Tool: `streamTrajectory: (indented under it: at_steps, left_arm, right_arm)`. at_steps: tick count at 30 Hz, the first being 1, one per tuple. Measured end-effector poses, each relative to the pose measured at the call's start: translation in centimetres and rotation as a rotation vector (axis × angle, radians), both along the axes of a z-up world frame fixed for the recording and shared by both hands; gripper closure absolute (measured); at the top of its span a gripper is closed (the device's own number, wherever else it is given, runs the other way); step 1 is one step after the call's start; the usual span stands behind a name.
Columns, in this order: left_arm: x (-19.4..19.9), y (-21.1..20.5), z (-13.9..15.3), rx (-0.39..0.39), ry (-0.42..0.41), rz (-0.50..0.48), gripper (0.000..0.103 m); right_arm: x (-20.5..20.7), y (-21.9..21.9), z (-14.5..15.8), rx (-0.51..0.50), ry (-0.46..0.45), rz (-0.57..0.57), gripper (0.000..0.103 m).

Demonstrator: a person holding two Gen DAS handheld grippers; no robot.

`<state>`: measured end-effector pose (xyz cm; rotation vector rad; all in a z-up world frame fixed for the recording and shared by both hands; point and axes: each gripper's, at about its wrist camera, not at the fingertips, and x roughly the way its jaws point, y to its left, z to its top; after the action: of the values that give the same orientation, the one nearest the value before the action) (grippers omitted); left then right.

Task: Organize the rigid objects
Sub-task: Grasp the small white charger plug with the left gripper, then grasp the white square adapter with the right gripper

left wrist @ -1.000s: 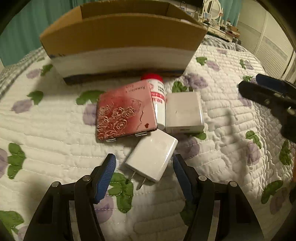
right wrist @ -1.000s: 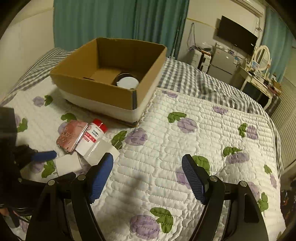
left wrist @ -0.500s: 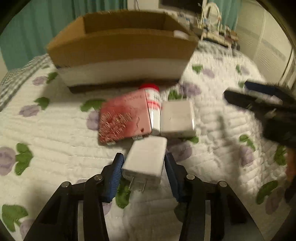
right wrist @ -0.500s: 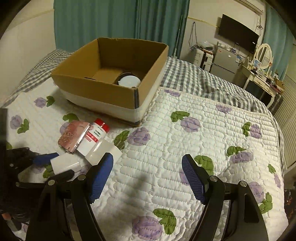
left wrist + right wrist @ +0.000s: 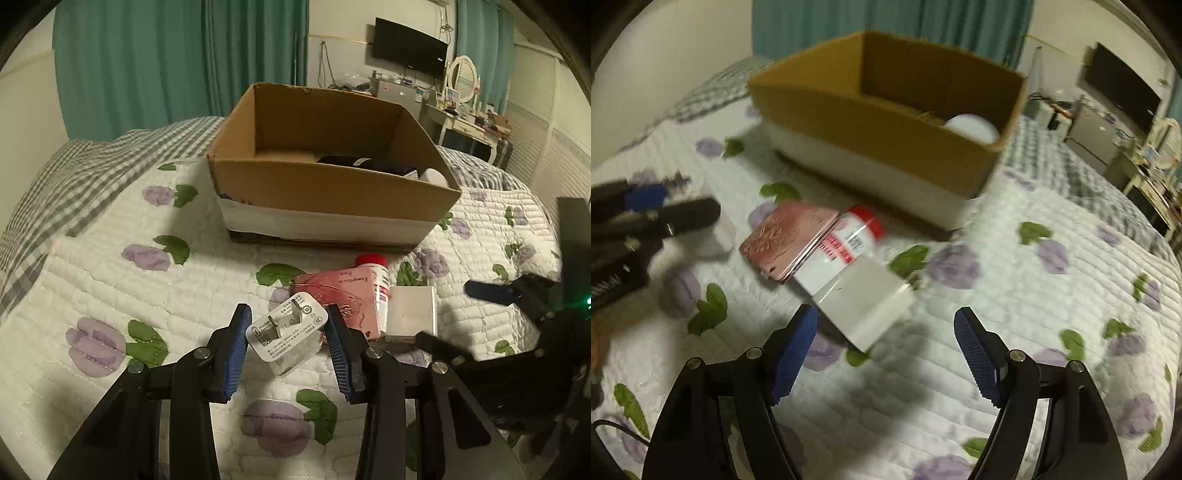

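My left gripper (image 5: 288, 332) is shut on a white plug charger (image 5: 286, 334), lifted off the quilt with its prongs facing the camera. On the quilt lie a pink embossed case (image 5: 341, 295), a white bottle with a red cap (image 5: 376, 275) and a white square adapter (image 5: 412, 314). My right gripper (image 5: 884, 345) is open just in front of the white square adapter (image 5: 866, 302), beside the bottle (image 5: 842, 254) and pink case (image 5: 786, 240). The left gripper also shows at the left of the right wrist view (image 5: 646, 206).
An open cardboard box (image 5: 332, 192) stands behind the objects on the flowered quilt (image 5: 147, 295); it holds a dark item (image 5: 362, 164) and a white round item (image 5: 969, 127). Curtains, a TV and a dresser stand behind the bed.
My left gripper has closed on the plug charger and lifted it, tipping it prongs-up. My right gripper has moved down and left toward the white square adapter.
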<state>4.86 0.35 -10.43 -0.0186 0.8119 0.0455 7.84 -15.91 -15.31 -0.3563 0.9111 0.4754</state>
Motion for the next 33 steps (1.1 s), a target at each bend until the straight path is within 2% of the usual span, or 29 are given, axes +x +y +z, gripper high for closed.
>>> streamTrajectory:
  at_steps: [4, 10, 14, 15, 18, 28, 33]
  left_arm:
    - [0.1, -0.4, -0.2, 0.008, 0.007, 0.004, 0.062]
    - [0.1, -0.6, -0.3, 0.021, 0.013, 0.009, 0.062]
    - [0.3, -0.6, -0.6, 0.030, 0.027, 0.011, 0.062]
    - [0.4, -0.6, -0.7, 0.032, 0.030, 0.011, 0.062]
    - [0.4, -0.6, -0.9, 0.039, 0.036, 0.012, 0.062]
    - [0.1, -0.6, -1.0, 0.054, 0.030, 0.028, 0.062]
    - [-0.5, -0.8, 0.4, 0.039, 0.008, 0.019, 0.062]
  right_arm:
    - [0.8, 0.8, -1.3, -0.019, 0.035, 0.003, 0.026]
    - [1.5, 2.0, -2.0, -0.045, 0.036, 0.018, 0.026]
    - [1.6, 3.0, -2.8, -0.103, 0.013, 0.031, 0.027]
    - [1.4, 3.1, -2.8, -0.106, 0.006, 0.034, 0.032]
    - [1.0, 3.1, -2.5, -0.108, -0.009, 0.033, 0.032]
    - [-2.3, 2.1, 0.2, -0.089, -0.093, 0.029, 0.033]
    - [-3.0, 0.8, 4.0, -0.021, -0.141, -0.006, 0.033]
